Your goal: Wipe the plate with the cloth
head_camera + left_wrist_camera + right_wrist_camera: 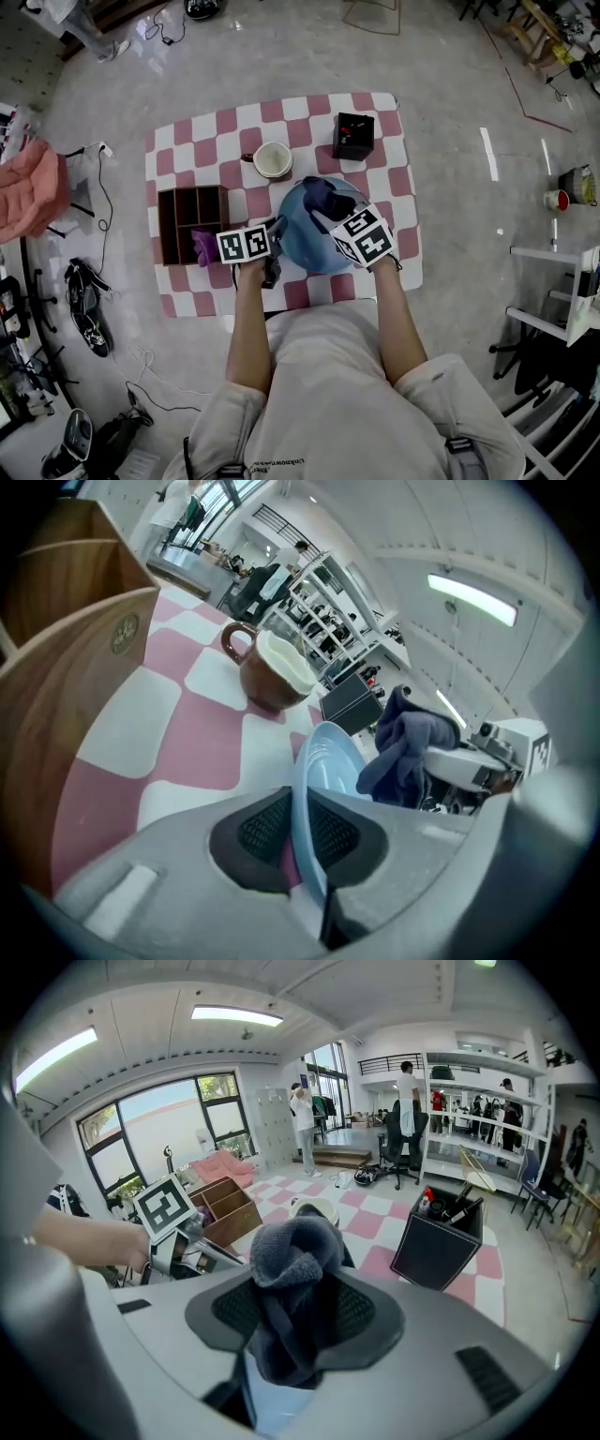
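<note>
At the table [398,272] front, left gripper [300,829] pinches plate [330,759] rim; right gripper [295,1314] clamps cloth [289,1258].

table [192,141]: pink and white squares on top | brown mug [273,160], white inside: near the back | black pen box [353,136]: back right | wooden box [164,230] with little rooms: left side

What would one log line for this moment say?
left gripper: shut on plate rim | right gripper: shut on cloth, held at plate | mug, black box, wooden tray: on table
</note>
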The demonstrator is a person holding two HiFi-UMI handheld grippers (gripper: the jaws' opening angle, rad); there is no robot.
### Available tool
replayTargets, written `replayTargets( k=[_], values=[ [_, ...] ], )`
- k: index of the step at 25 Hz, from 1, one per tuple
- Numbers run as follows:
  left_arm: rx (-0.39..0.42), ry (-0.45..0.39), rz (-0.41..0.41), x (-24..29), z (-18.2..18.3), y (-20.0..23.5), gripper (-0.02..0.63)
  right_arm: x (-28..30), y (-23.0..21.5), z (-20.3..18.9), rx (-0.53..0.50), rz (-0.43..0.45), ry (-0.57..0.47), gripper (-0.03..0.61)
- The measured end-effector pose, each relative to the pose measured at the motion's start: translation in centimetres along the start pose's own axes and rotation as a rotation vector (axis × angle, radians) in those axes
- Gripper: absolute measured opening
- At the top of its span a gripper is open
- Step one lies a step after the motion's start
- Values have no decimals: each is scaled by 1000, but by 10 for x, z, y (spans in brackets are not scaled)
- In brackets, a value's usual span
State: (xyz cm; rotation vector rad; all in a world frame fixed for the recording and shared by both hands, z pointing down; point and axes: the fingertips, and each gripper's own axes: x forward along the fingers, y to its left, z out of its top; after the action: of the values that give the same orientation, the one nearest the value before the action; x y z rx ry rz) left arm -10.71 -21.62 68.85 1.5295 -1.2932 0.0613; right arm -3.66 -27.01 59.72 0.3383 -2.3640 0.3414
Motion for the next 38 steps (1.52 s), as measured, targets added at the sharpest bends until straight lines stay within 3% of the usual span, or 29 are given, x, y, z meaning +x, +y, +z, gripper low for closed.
replayTargets(
  k=[5, 8, 11, 14, 17, 21, 28, 38],
  values=[
    [56, -76, 2, -19, 29, -17, 29, 1, 8, 17, -198, -36, 66, 175],
    [67, -125, -40, -31, 47, -31, 29, 5, 22, 33, -282, 56, 60, 175],
    [51, -180, -76, -41, 58, -41, 29, 9, 25, 51, -261, 144, 41, 175],
    [69, -225, -74, -54, 69, -50, 29, 4, 23, 73, -227, 59, 19, 175],
    [137, -256, -45, -68, 82, -62, 29, -8, 32, 87, -267, -46, -68, 175],
    [219, -276, -2, -86, 92, -71, 29, -12, 44, 92, -280, -109, -161, 175],
    [319, -289, 19, -102, 81, -86, 29, -11, 68, 96, -269, -96, -228, 173],
    [318, -320, 24, -119, 72, -77, 29, -5, 85, 99, -333, -147, -245, 175]
  ],
)
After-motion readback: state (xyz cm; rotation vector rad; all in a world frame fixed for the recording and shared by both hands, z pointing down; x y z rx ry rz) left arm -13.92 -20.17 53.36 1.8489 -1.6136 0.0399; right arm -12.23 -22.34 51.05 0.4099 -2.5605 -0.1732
